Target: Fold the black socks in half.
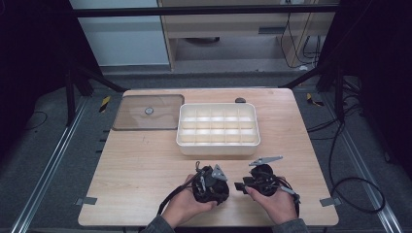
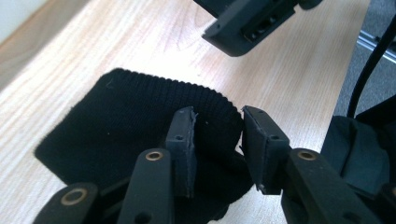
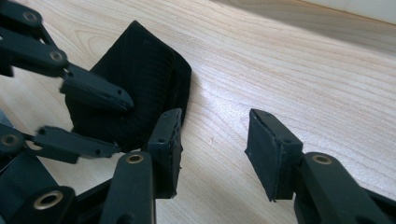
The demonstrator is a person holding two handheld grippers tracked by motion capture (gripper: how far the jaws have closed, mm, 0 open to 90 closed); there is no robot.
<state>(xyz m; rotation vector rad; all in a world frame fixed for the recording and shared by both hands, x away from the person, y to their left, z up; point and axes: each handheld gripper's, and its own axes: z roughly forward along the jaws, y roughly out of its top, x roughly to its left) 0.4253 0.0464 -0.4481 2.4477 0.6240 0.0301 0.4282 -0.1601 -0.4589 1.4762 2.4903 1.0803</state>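
Observation:
A black knitted cloth (image 2: 116, 126) lies on the wooden table (image 1: 145, 170) near its front edge, partly folded with one side raised (image 3: 140, 74). My left gripper (image 2: 217, 135) stands over it with its jaws apart; the cloth shows under and between them, and the pads do not visibly press on it. From the right gripper view, the left gripper's fingers (image 3: 93, 93) rest along the cloth. My right gripper (image 3: 215, 149) is open just to the right of the cloth, with bare wood between its jaws. In the high view both grippers (image 1: 214, 187) (image 1: 241, 186) are held close together, tips facing.
A cream tray (image 1: 218, 146) divided into several compartments stands at the table's middle. A clear brownish lid (image 1: 148, 112) with a round knob lies to its left. A small dark object (image 1: 240, 100) sits at the far edge. Cables trail on the floor at the right.

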